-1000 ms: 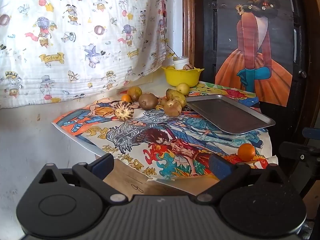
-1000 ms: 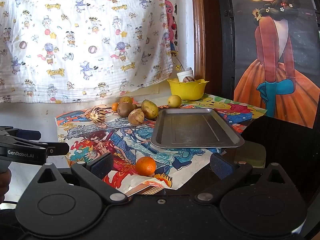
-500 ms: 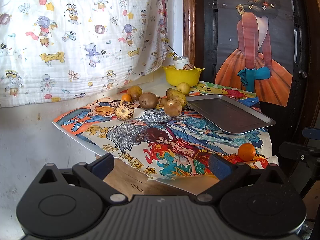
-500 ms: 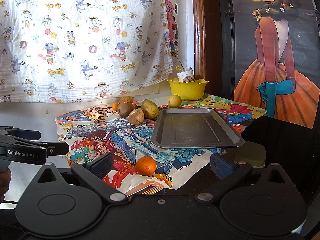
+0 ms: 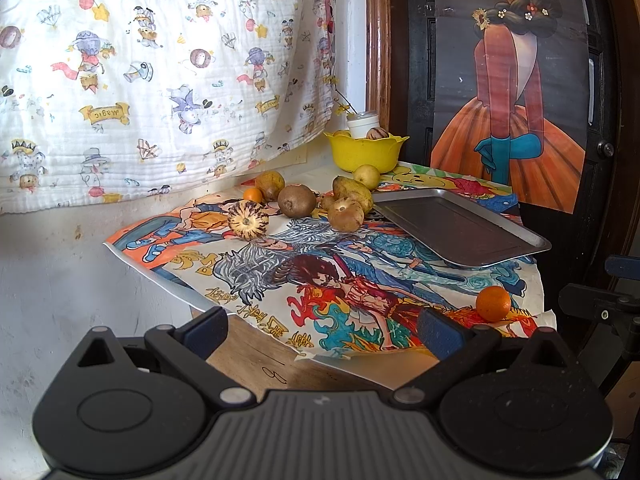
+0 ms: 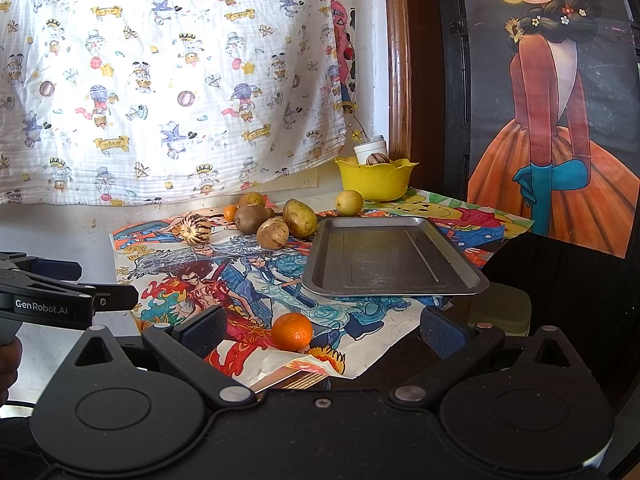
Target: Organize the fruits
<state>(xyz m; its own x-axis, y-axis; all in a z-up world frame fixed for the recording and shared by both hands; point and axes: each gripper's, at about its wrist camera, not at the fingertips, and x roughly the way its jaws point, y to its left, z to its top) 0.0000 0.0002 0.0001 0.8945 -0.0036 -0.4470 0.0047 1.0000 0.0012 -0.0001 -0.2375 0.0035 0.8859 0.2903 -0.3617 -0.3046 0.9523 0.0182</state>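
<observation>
Left gripper [image 5: 320, 328] wide, empty; right gripper [image 6: 320, 330] wide, empty. Round orange tangerine [image 6: 292, 331] near, between right fingers. Rectangular grey metal tray [image 6: 394, 258] bare, right of fruit cluster.

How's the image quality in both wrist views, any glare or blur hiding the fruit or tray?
Left wrist view: sharp, daylight glows through the curtain, fruit readable, fisheye bends the edges. Right wrist view: also sharp; soft sheen on the tray, the orange crisp, the room at right falls dark.
</observation>
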